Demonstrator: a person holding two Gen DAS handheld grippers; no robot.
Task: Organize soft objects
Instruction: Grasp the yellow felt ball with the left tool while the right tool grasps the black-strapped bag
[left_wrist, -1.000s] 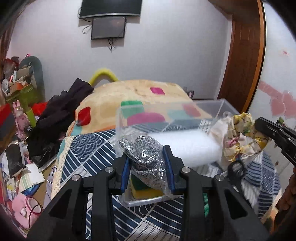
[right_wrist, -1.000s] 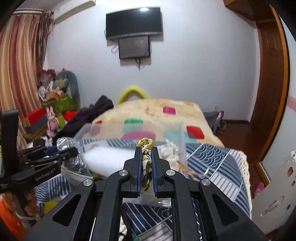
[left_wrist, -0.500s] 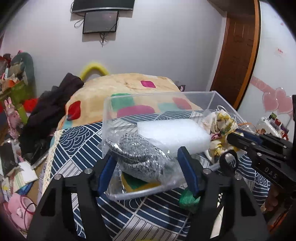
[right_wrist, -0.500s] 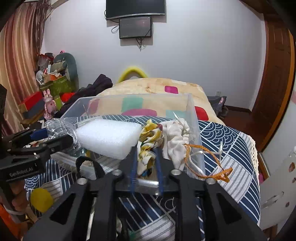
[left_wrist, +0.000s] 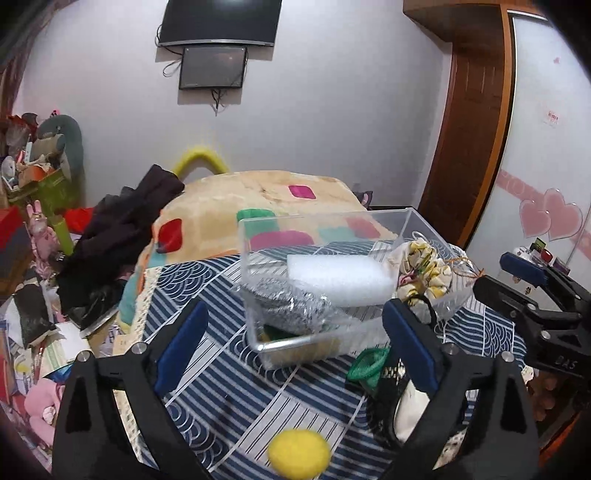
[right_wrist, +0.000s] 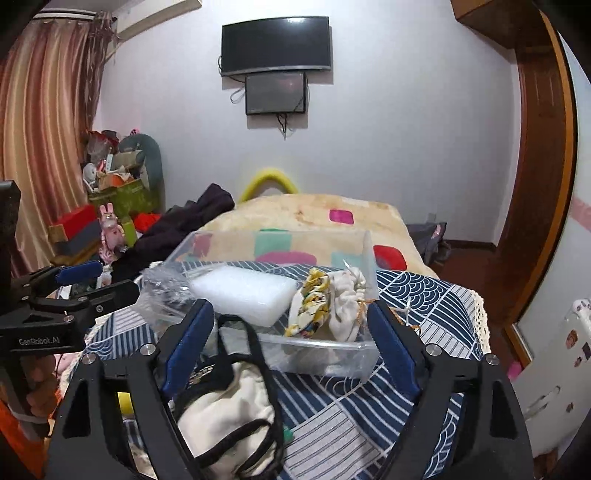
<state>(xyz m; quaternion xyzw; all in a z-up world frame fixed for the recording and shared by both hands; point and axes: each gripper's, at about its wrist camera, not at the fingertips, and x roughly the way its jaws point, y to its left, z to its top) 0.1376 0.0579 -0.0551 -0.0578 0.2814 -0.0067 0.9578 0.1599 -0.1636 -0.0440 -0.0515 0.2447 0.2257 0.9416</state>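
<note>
Clear plastic bin (left_wrist: 413, 221) is holding the sponge (left_wrist: 338, 277). Both grippers — left gripper (left_wrist: 291, 345), right gripper (right_wrist: 291, 341) — are hanging released; the cream pouch (right_wrist: 221, 402) is probably needing gripping next.

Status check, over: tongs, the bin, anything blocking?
Left tongs open, empty. Right tongs open, empty. Clear bin holds foam block, floral pouch. Drawstring bag lies before bin.

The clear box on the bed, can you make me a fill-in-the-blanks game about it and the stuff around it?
1. The white sponge lies ____ the clear box.
2. Both the left gripper and the right gripper have their jaws ____.
3. The little fuzzy ball on the striped blanket, outside the box, is ____ in colour.
4. The flowery yellow cloth sits in the box beside a ____ cloth.

Missing words: inside; open; yellow; white
</note>
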